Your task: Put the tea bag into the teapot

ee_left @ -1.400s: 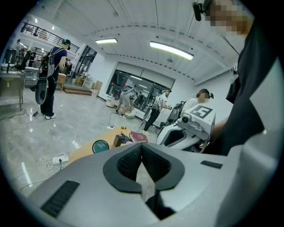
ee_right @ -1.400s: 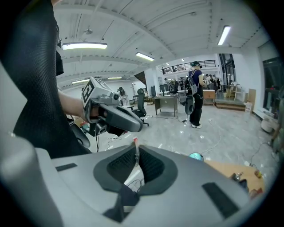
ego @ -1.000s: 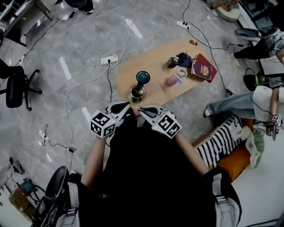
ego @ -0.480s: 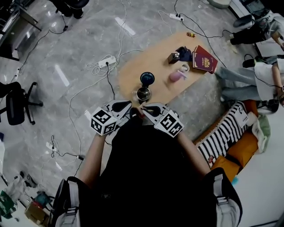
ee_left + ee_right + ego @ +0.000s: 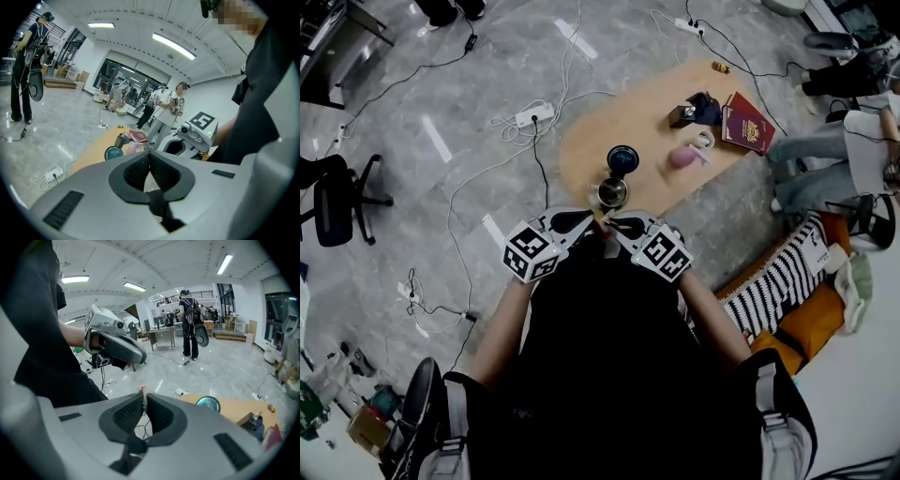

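Note:
The open steel teapot [image 5: 612, 192] stands at the near end of the oval wooden table [image 5: 581, 150], with its teal lid [image 5: 622, 159] just behind it. Both grippers are held tip to tip in front of my chest, just short of the teapot. My right gripper [image 5: 144, 394] is shut on a thin white tea bag [image 5: 143, 391] with a red tip that sticks up between the pads. My left gripper [image 5: 149, 154] is shut, and I see nothing between its pads. In the head view the left gripper [image 5: 584, 222] and right gripper [image 5: 615, 225] nearly touch.
Farther along the table lie a pink object [image 5: 682, 157], a red book [image 5: 748, 124] and a dark box [image 5: 694, 111]. Cables and a power strip [image 5: 532, 116] run over the grey floor. A person sits at the right [image 5: 853, 159]. An office chair [image 5: 333, 202] stands at the left.
Both grippers stay tip to tip in front of my chest. The table and teapot have come nearer to them in the head view.

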A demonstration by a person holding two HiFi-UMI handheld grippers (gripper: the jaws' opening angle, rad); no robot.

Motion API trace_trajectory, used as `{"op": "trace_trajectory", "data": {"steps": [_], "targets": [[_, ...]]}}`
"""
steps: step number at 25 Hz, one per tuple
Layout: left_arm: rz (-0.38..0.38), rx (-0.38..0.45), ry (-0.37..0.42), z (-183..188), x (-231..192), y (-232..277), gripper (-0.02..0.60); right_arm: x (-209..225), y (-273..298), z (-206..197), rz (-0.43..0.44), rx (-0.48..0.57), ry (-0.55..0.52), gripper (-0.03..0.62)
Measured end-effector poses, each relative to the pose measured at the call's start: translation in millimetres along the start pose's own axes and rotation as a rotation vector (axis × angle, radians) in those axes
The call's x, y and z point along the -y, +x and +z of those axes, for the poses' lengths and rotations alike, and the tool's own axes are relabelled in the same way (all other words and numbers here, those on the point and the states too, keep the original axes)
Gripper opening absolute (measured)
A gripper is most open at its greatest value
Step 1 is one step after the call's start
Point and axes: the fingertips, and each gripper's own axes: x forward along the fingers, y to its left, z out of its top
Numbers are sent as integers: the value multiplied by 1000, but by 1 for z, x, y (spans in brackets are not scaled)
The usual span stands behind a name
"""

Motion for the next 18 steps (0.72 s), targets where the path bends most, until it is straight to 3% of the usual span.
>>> {"op": "trace_trajectory", "data": {"steps": [6, 13, 18], "targets": [[5, -25, -26, -6, -1, -6, 9, 7, 25, -19, 38, -51, -9, 28], [48, -42, -67, -11, -3, -9, 9, 37, 52, -48, 11, -130, -67, 28], [60, -57, -82, -12, -3, -7, 9, 58, 74, -62, 0, -152, -42, 28]]}}
